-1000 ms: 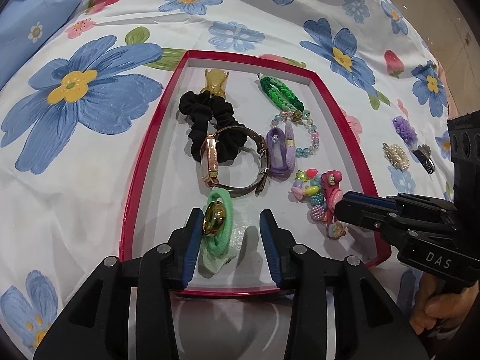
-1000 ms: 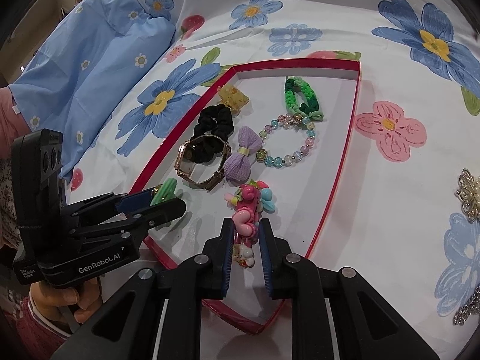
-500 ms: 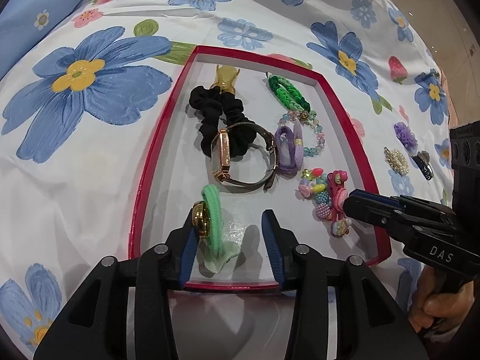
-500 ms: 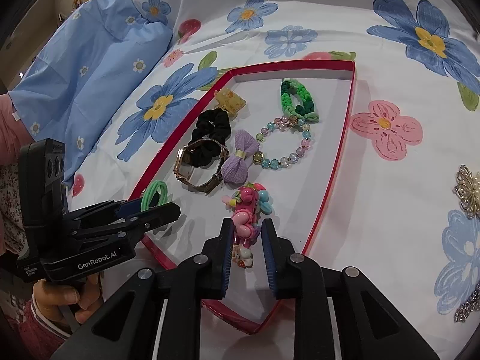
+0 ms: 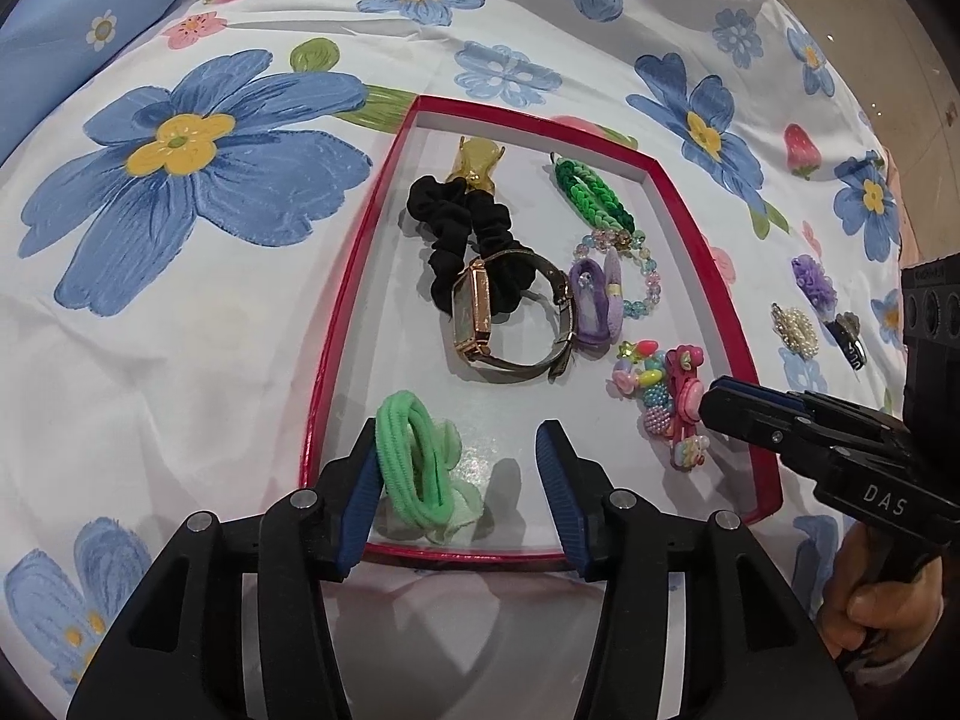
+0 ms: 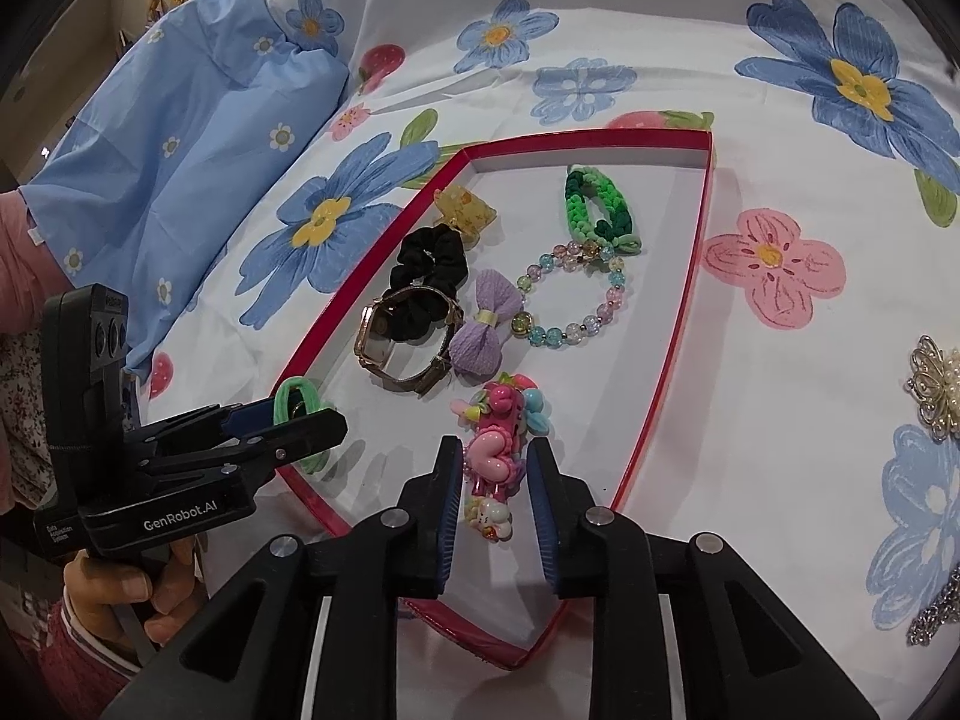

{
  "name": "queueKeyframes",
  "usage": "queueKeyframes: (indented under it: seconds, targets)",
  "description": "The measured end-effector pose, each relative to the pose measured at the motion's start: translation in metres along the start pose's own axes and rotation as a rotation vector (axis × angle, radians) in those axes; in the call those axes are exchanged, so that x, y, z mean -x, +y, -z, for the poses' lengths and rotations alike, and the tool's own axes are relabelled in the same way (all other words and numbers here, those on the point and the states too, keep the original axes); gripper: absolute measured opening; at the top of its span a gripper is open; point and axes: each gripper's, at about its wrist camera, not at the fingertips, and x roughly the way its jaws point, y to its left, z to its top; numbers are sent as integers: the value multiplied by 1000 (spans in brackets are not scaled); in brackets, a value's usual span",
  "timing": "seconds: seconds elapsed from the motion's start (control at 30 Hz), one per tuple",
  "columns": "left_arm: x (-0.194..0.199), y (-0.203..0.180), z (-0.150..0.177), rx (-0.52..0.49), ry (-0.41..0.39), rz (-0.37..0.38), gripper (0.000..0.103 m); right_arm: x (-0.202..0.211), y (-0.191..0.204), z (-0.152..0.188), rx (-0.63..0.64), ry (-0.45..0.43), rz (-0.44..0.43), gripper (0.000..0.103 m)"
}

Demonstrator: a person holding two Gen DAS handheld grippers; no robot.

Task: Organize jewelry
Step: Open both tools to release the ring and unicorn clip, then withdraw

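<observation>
A red-rimmed tray [image 5: 345,330] [image 6: 678,324] lies on a floral sheet and holds a watch [image 5: 480,312], black scrunchie [image 5: 444,222], purple bow [image 5: 591,300], beaded bracelet [image 6: 576,300], green braided loop [image 5: 591,192] and yellow claw clip [image 5: 477,159]. My left gripper [image 5: 459,462] [image 6: 312,420] is over the tray's near left corner with its jaws opening. The green hair tie [image 5: 414,456] rests on the tray floor and leans on the left pad only. My right gripper [image 6: 493,468] [image 5: 711,402] is opening around the pink charm clip [image 6: 498,456], which lies on the tray.
Outside the tray to the right, a pearl brooch [image 5: 795,330] [image 6: 936,378], a purple flower piece [image 5: 813,282], a dark clip [image 5: 849,342] and a silver chain [image 6: 936,612] lie on the sheet. A blue pillow [image 6: 180,138] is at the far left.
The left jaws have spread and the green hair tie has dropped from between the pads onto the tray. The right jaws have widened slightly around the pink clip.
</observation>
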Motion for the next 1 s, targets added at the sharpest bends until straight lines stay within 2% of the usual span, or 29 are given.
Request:
queueKeyframes:
  seconds: [0.27,0.4,0.53,1.0]
  targets:
    - [6,4,2,14,-4,2,51,1,0,0,-2,-1,-1,27]
    - [13,3,3,6,-15,-18,63,3,2,0,-1,-6,-2,29]
    - [21,7,5,16,-25,-9,63,7,2,0,-3,-14,-5,34]
    - [38,6,9,21,-57,-9,66,17,5,5,-7,-35,-1,35]
